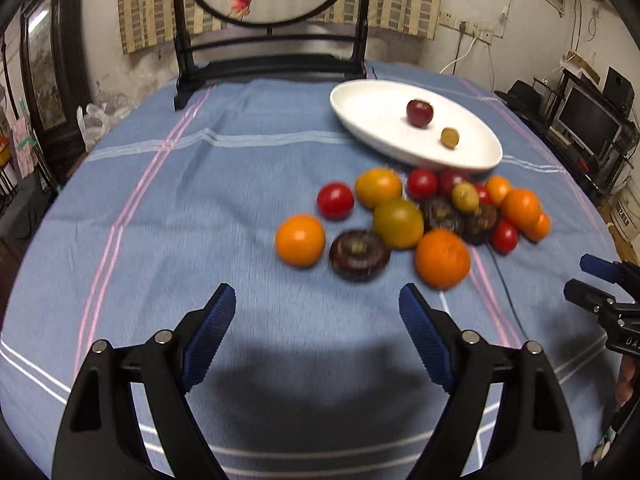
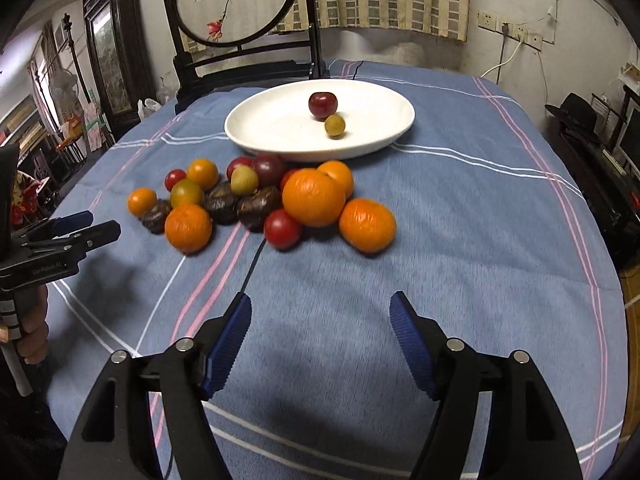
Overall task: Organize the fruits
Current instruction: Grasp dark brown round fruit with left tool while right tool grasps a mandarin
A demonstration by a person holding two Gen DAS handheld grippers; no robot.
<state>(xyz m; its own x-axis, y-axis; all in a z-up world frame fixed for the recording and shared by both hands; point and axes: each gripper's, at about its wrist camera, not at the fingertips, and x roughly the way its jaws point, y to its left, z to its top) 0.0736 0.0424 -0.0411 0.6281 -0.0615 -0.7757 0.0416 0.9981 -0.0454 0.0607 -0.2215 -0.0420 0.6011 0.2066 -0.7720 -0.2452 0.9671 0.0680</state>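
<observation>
Left gripper [image 1: 316, 304] hangs with jaws wide apart, nothing between them, low over the blue cloth [image 1: 200, 208] covering the bench. Right gripper [image 2: 320, 312] too: jaws spread, empty. Just beyond both sits the fruit pile [image 2: 260, 200] on the cloth, oranges, red tomatoes and dark round fruits touching and overlapping, so several at the back are half hidden. The left view is blurred, edges smeared. Nearest the left jaws are an orange [image 1: 300, 241] and a dark fruit [image 1: 359, 255]. Farther off, the white plate [image 2: 264, 128] holds a dark red fruit [image 2: 323, 105] and a small yellow-green fruit [image 2: 335, 125], side by side. Far edge: a dark wooden screen stand [image 2: 240, 20], its top cut off.
</observation>
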